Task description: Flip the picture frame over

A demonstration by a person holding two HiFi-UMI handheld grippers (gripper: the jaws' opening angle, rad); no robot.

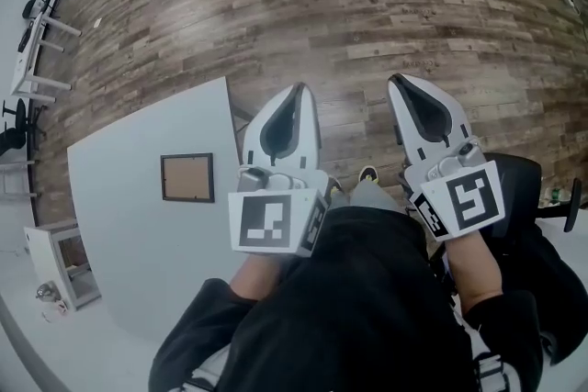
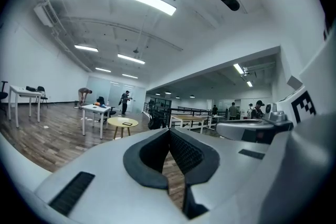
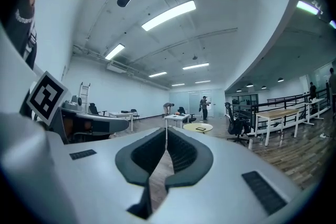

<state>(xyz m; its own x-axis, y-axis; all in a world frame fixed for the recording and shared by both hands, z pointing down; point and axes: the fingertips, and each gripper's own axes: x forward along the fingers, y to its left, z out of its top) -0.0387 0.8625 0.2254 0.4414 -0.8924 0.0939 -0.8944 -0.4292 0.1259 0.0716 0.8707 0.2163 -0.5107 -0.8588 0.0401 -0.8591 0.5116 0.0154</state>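
The left gripper [image 1: 296, 98] and the right gripper [image 1: 401, 89] are both closed tight and hold nothing. The picture frame [image 1: 187, 177] lies flat on the white table [image 1: 138, 243], left of both grippers.

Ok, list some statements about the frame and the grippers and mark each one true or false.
1. The picture frame lies flat on the white table. True.
2. The left gripper grips the frame. False: it is shut on nothing, apart from the frame.
3. The right gripper is shut and empty. True.
4. Both grippers point steeply down at the table. False: they are held level.
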